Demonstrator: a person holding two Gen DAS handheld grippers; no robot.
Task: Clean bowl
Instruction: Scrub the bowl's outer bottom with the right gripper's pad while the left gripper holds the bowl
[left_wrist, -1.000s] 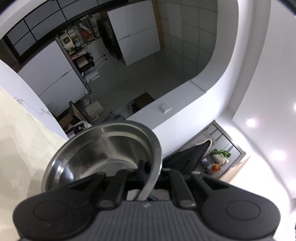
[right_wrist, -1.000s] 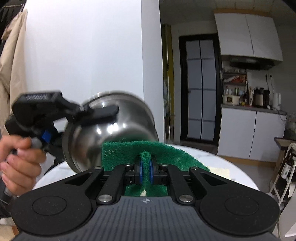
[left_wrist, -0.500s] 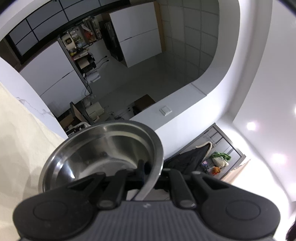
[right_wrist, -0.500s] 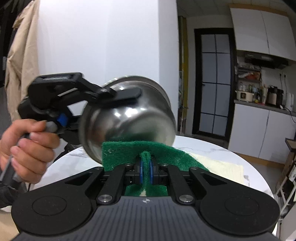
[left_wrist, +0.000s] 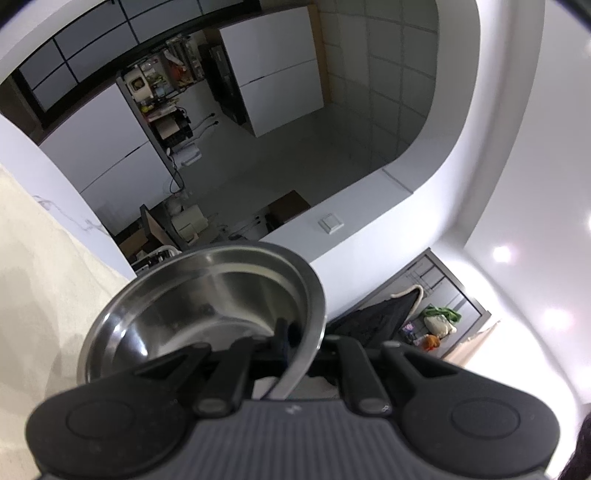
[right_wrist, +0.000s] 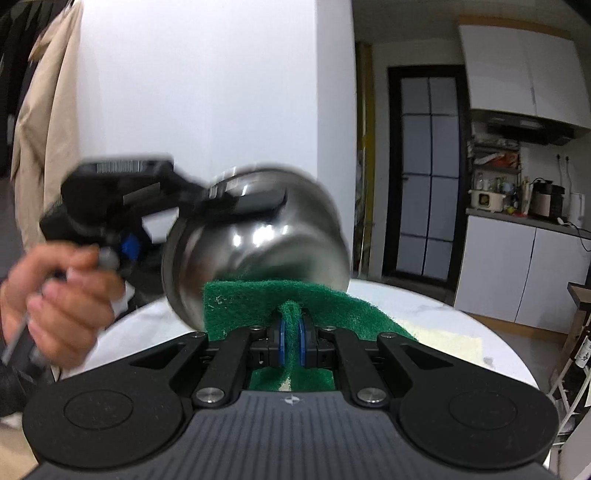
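Left wrist view: left tongs (left_wrist: 291, 341) clamped on the rim of the steel bowl (left_wrist: 207, 310), one finger inside, bowl tipped on its side.

Right wrist view: right tongs (right_wrist: 291, 332) pinching a green scouring pad (right_wrist: 243, 299), pad against the bowl's outer wall above the white desk (right_wrist: 436, 314). A hand (right_wrist: 55, 299) grips the left tongs' handle.

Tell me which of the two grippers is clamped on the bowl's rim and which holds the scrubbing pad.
The left gripper pinches the steel bowl by its rim, held up off the table. The right gripper grips the green scouring pad, folded between its blue fingertips.
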